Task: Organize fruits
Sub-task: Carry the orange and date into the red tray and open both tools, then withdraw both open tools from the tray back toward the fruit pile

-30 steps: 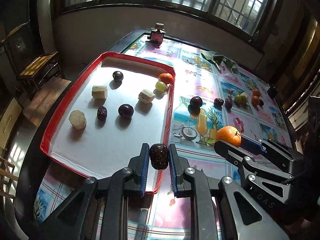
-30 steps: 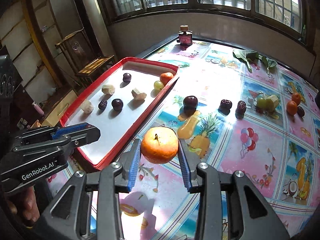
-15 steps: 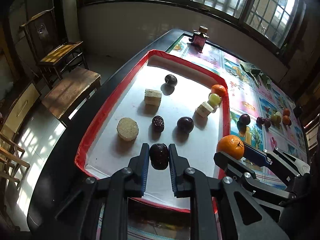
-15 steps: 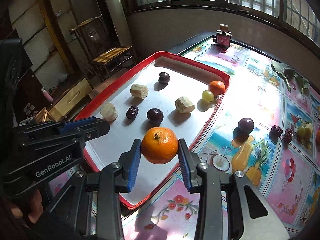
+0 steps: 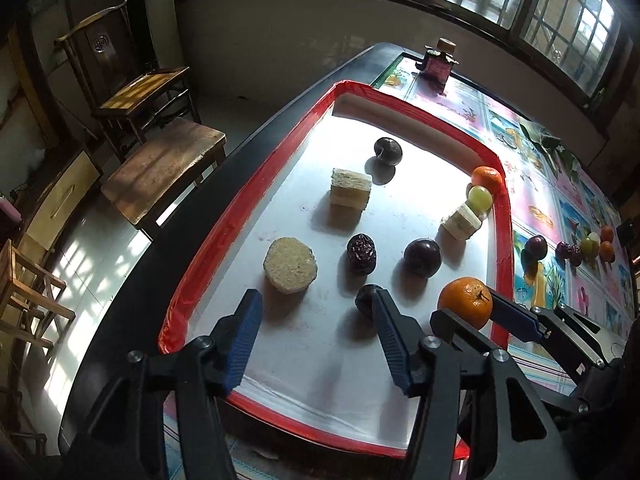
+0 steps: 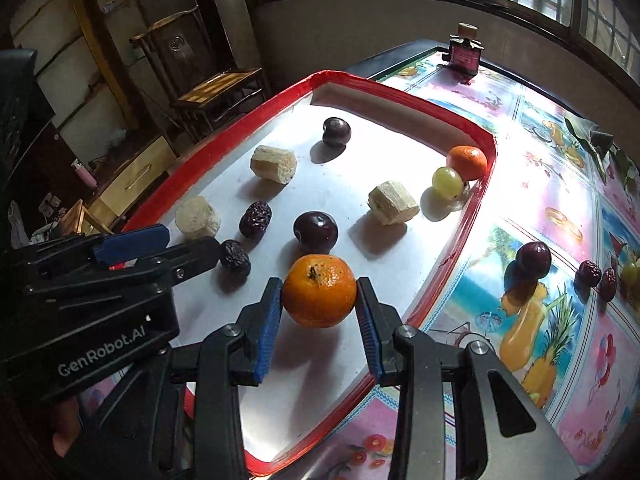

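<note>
A red-rimmed white tray (image 5: 208,240) (image 6: 476,208) holds plums, dates, sugarcane pieces, a green grape and a small orange. My left gripper (image 5: 316,316) is open over the tray's near end. A dark date (image 5: 366,298) (image 6: 235,257) lies on the tray beside its right finger. My right gripper (image 6: 320,312) is shut on an orange (image 6: 320,296) (image 5: 466,308) and holds it above the tray's near right part.
More fruit lies on the patterned tablecloth to the right: a plum (image 6: 533,260), dates (image 6: 588,274), grapes and oranges (image 5: 606,240). A small bottle (image 6: 464,50) stands at the far end. Wooden chairs (image 5: 152,92) and a stool stand left of the table.
My left gripper has opened and let the date go onto the tray. Both grippers have moved further over the tray, the right one still carrying the orange.
</note>
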The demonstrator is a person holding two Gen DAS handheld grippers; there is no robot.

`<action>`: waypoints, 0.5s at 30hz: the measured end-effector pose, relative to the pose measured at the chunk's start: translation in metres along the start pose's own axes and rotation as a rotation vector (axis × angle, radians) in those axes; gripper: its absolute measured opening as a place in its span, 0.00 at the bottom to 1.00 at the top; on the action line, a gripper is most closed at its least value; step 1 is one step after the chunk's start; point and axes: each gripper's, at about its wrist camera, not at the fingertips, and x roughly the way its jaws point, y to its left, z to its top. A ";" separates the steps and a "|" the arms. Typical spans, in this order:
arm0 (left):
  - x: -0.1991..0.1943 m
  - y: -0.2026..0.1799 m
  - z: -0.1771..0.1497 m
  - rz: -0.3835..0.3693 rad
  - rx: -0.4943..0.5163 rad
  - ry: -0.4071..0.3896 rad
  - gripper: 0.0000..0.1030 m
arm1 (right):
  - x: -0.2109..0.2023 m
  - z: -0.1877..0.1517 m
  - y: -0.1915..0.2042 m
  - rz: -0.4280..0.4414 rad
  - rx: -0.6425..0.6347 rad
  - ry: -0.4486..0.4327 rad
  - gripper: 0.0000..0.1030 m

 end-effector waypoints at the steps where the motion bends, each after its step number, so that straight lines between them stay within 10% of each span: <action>1: -0.001 -0.001 0.000 0.012 0.002 -0.005 0.65 | 0.000 0.000 0.001 -0.004 -0.004 0.004 0.38; 15: -0.018 -0.014 -0.010 0.062 0.038 -0.028 0.72 | -0.026 -0.013 0.004 -0.035 -0.041 -0.021 0.53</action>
